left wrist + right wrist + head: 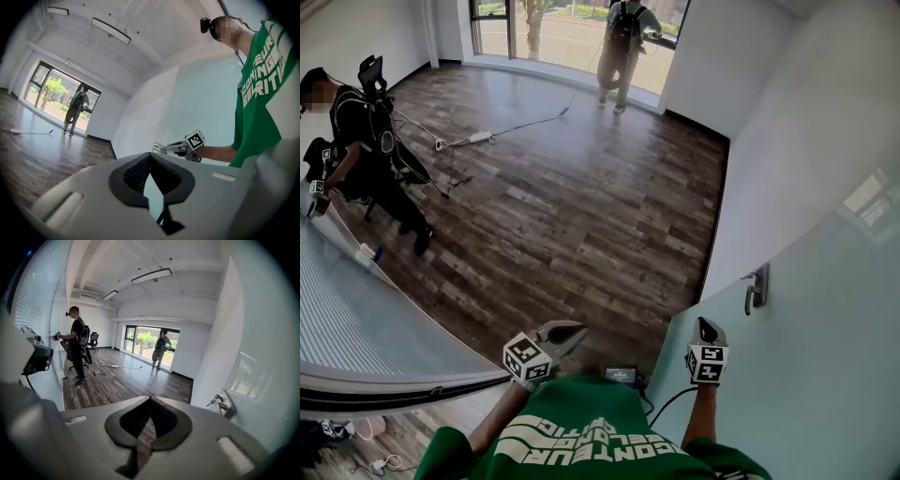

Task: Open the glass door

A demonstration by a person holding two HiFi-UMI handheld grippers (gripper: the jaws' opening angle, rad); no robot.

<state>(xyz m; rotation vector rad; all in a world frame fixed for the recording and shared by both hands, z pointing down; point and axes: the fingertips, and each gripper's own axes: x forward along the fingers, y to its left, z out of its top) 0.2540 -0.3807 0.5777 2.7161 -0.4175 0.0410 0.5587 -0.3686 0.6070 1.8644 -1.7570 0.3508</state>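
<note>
The frosted glass door (825, 375) fills the right side of the head view. Its metal lever handle (756, 289) is mounted near the door's left edge, with a key beside the handle (224, 406) in the right gripper view. My right gripper (706, 326) hangs below and left of the handle, apart from it. Its jaws are shut, with nothing between them (150, 400). My left gripper (572, 330) is further left over the wooden floor, jaws closed together (150, 156) and empty. From the left gripper view I see the right gripper (185, 146) pointing towards the door.
A person in black (356, 131) stands by an office chair at the far left. Another person with a backpack (623, 42) stands at the far windows. A power strip and cable (473, 138) lie on the wooden floor. A blind-covered glass wall (356, 319) runs along the left.
</note>
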